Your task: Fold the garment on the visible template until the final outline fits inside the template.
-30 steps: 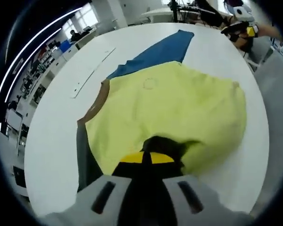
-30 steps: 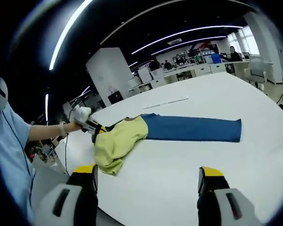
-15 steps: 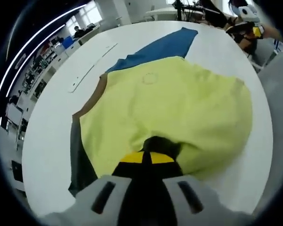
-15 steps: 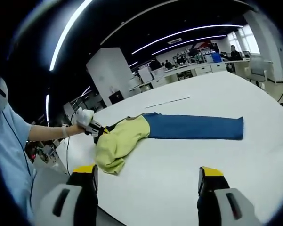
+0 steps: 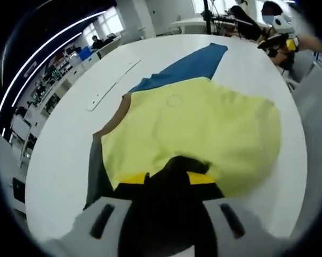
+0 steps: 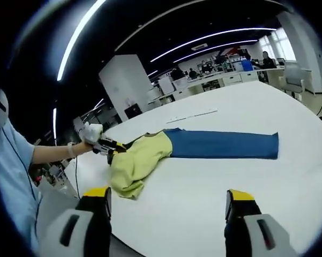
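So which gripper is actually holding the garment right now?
The left gripper, shut on the yellow part of the garment; the right gripper hangs open above the table.

Left gripper view: the camera sat low and very close over the yellow garment (image 5: pixel 203 134), looking along its length across the white counter (image 5: pixel 59 160) toward the blue template (image 5: pixel 187 67). Right gripper view: the camera stood well back at the counter's (image 6: pixel 203 198) near edge, facing across it so that the garment (image 6: pixel 136 163) and template (image 6: pixel 219 145) lay crosswise. Both views shared garment, template and counter, seen from roughly perpendicular directions
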{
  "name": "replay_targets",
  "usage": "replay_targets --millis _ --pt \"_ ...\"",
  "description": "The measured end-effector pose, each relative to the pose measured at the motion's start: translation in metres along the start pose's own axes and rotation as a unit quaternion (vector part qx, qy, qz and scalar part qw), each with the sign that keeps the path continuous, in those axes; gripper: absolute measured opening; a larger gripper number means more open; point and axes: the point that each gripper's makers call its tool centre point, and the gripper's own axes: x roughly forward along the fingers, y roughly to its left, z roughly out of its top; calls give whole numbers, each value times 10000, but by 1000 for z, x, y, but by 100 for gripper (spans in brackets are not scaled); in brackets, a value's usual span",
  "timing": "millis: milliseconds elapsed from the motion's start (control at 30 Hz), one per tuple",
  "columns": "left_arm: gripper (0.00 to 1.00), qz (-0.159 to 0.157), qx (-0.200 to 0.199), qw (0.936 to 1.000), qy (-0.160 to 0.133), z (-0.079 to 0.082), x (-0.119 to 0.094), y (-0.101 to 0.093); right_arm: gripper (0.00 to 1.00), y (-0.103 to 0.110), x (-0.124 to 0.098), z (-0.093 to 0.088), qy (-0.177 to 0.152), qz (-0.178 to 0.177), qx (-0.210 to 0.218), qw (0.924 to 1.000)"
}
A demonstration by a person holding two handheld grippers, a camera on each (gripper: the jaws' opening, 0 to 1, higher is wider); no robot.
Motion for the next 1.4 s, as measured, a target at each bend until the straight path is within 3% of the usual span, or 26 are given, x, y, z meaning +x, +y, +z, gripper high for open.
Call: replay_targets --millis 300,533,1400 --pt "43 55 -285 9984 -481 10 -32 -8 88 7 5 -4 46 72 -33 10000" --pt "31 8 -279 9973 -673 22 -40 -18 88 10 5 -4 31 119 -48 9999" --pt "6 -384 -362 9980 -338 11 -3 -34 88 6 -4 -10 61 9 24 10000"
